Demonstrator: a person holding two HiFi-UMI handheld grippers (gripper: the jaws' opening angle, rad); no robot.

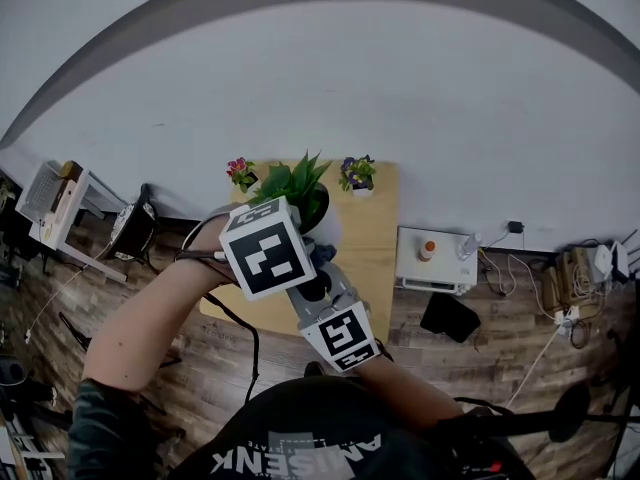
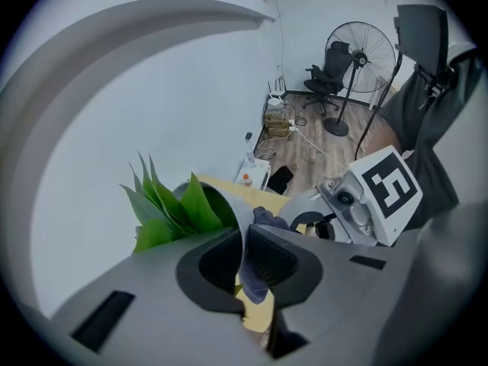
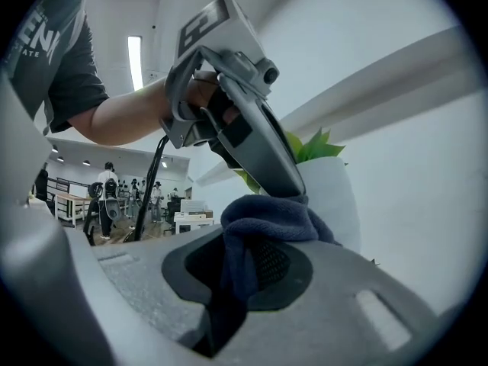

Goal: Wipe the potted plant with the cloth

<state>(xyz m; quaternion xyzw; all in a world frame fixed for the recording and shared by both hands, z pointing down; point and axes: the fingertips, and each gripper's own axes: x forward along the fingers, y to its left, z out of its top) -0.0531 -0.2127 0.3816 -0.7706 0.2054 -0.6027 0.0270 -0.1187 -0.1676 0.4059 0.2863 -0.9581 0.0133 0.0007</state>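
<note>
Wooden table [image 1: 372, 258] | potted plant [image 1: 295, 181] upright, leaves up | left gripper [image 2: 245, 261] clamped on its rim | right gripper [image 3: 244, 271] pinching cloth [image 3: 268, 218]

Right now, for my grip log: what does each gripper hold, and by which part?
The left gripper pinches the white pot by its rim; the right gripper clamps the dark blue cloth by a bunched fold.

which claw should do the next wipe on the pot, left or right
Right. The right claw is shut on the cloth, which sits right at the side of the pot. The left claw is clamped on the pot's rim, likely steadying it, and holds no cloth.
</note>
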